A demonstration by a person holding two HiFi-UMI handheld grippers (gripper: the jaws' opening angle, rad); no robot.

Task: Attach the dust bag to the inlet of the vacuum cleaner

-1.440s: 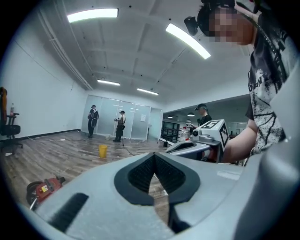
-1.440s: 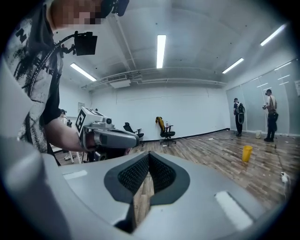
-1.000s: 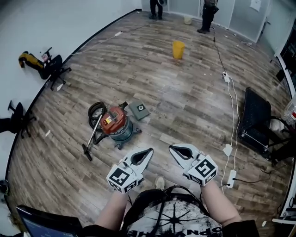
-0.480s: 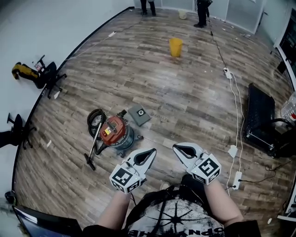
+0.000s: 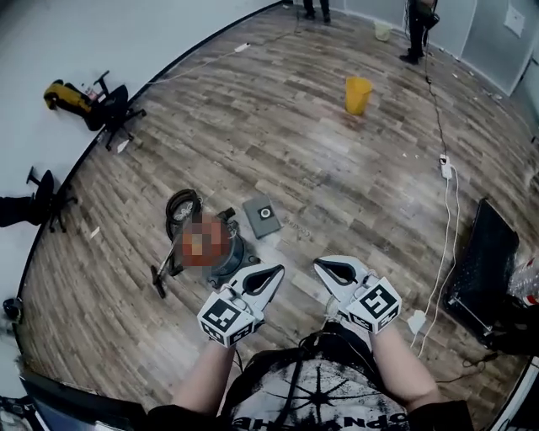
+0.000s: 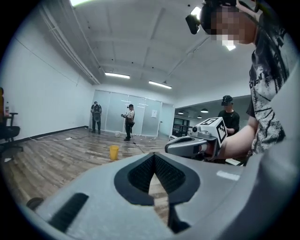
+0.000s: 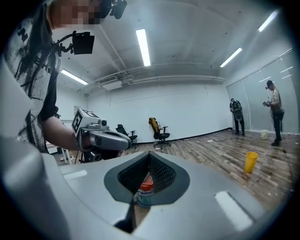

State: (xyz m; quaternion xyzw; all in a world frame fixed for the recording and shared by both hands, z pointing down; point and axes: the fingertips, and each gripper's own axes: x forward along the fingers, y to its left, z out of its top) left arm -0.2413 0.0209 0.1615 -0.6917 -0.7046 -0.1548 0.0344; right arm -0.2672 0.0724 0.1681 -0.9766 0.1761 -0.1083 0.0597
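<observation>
The vacuum cleaner [image 5: 233, 256], a grey drum with a red top, stands on the wood floor in the head view. Its black hose [image 5: 180, 203] is coiled behind it and its wand [image 5: 165, 271] lies to its left. The dust bag [image 5: 263, 216], a flat grey square with a round hole, lies on the floor just right of the vacuum. My left gripper [image 5: 274, 271] is shut and empty, close above the drum's right side. My right gripper [image 5: 320, 267] is shut and empty beside it. The right gripper view shows the vacuum [image 7: 145, 187] through its jaw window.
A yellow bucket [image 5: 358, 94] stands farther out. Office chairs [image 5: 114, 109] sit by the left wall. A white power strip and cables [image 5: 445, 167] run along the right, near a black case [image 5: 484, 252]. Other people [image 5: 418, 25] stand at the far end.
The whole view has moved forward across the floor. The vacuum and dust bag now lie closer under both grippers. Both grippers stay shut and side by side.
</observation>
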